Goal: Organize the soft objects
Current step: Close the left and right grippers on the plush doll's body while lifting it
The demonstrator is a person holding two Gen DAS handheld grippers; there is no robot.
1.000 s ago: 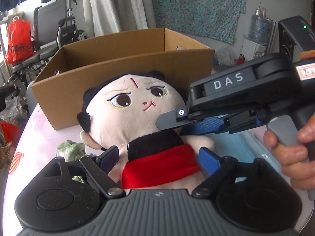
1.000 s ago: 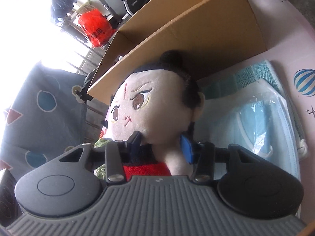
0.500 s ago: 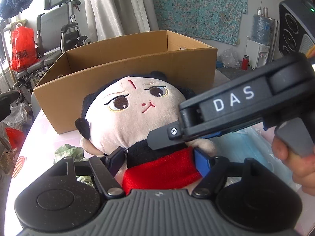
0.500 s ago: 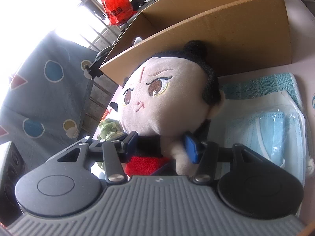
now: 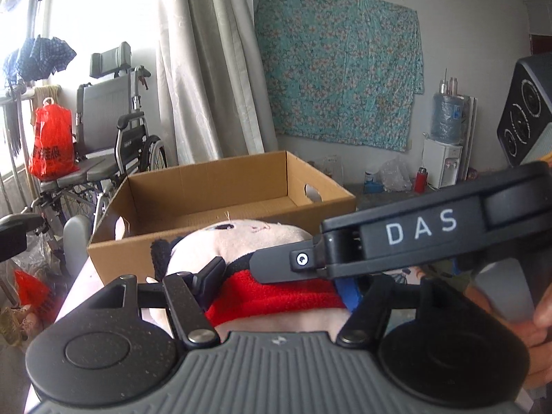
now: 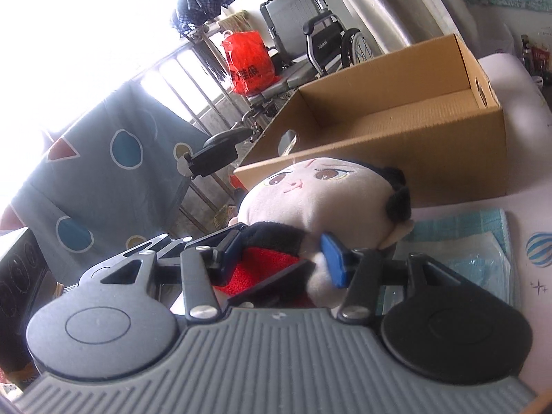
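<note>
Now the plush doll lies back, head toward cardboard box.

White letters "DAS" stood on the side of the right gripper, on its black body just right of the cardboard box. Red plastic bag, left of the box on a wheelchair seat, carried dark printed characters, too blurred to read. Wheelchair frame lettering unreadable.
</note>
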